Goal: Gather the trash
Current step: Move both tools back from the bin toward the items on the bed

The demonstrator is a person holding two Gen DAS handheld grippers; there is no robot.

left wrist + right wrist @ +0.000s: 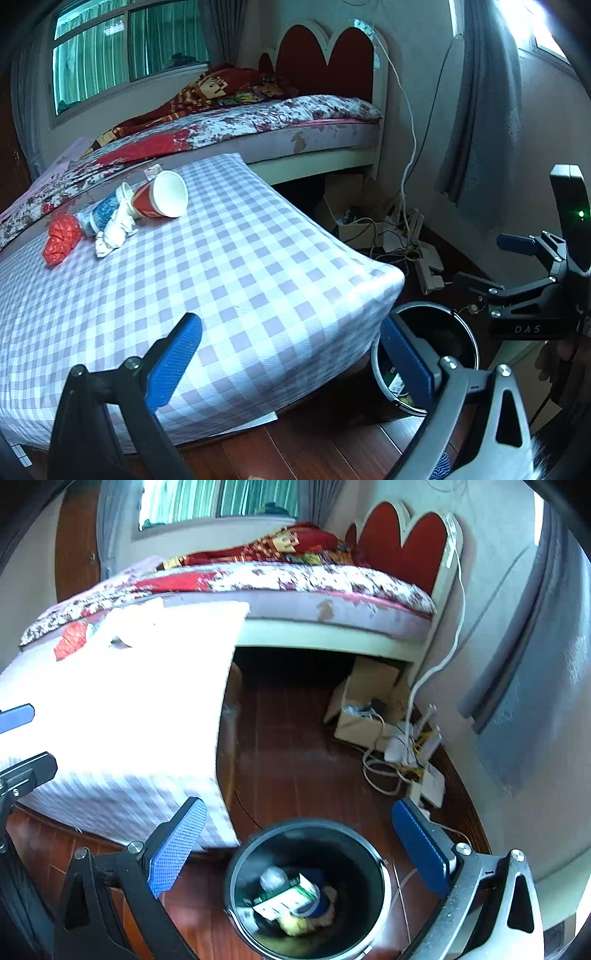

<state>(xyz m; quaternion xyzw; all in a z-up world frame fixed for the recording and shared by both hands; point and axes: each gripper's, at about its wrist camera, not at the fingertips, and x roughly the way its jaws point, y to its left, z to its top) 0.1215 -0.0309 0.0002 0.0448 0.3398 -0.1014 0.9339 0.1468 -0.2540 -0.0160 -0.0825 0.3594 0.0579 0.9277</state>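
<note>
Both grippers, left [291,354] and right [299,849], gape empty; table [122,701] glare hides trash.

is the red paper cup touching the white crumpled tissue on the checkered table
Cannot tell. In the left wrist view the red paper cup overlaps the white crumpled tissue at its base, but neither contact nor a gap shows plainly.

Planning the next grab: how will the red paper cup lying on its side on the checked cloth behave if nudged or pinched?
The red paper cup lies on its side, so a nudge would probably roll it in a curve. It looks empty and thin-walled, likely light and easily crushed by a hard pinch. The crumpled white tissue against it might shift too.
</note>
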